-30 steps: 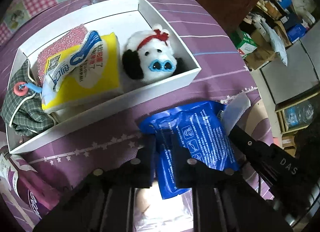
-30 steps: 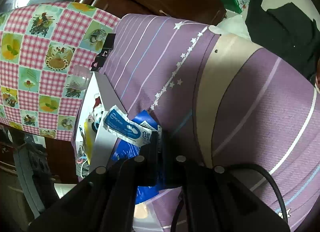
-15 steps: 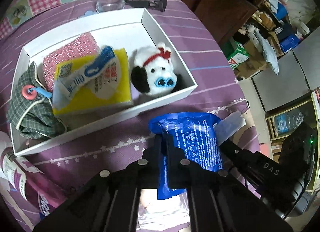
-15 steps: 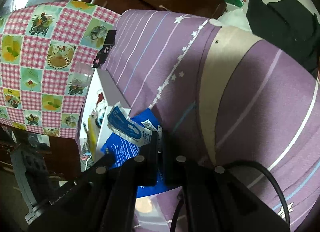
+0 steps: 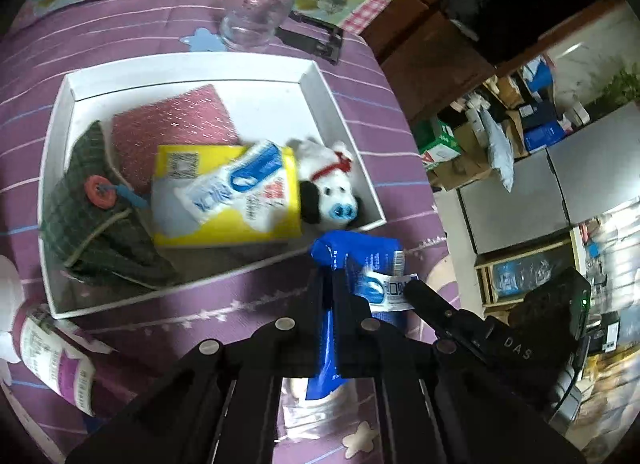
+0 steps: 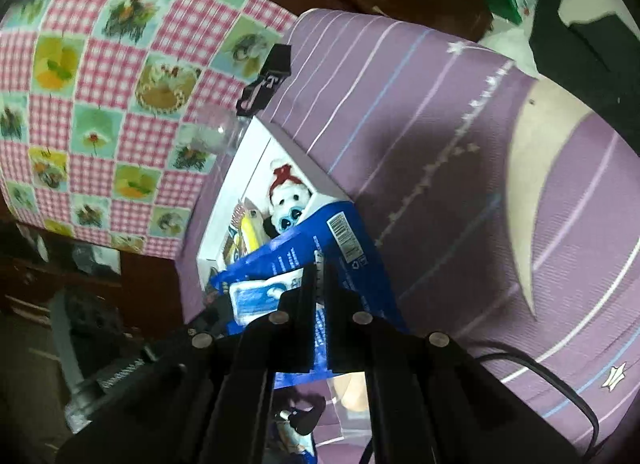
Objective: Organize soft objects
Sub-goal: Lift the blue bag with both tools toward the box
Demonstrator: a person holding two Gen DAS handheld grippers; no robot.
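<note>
The blue soft pack [image 5: 352, 260] is up off the purple cloth [image 5: 248, 300], slung between two grippers just beside the near right corner of the white box [image 5: 344, 104]. The left gripper [image 5: 329, 292] has its jaws pinched together on the pack's near edge; the right gripper [image 6: 320, 276] is clamped on the opposite edge, jaws tight on the blue film. Both grips sit on thin, slippery margins, so the pack looks ready to slide out of either pinch if the two hands pull apart or tilt unevenly.

Inside the box it's crowded: the white plush dog [image 5: 328, 184] fills the near right corner, the yellow pack [image 5: 224, 200] with its blue-and-white sachet [image 5: 236, 184] lies beside it, then the pink sponge [image 5: 176, 120] and the green checked pouch [image 5: 92, 224]. Free floor is scarce, so the blue pack may land on the dog or hang over the wall and tip back out.

Watch the rim, too: a sagging belly could catch it and drag the light box across the cloth. Beyond the far wall stands a glass tumbler [image 5: 256, 12], which a shoved box could knock.
</note>
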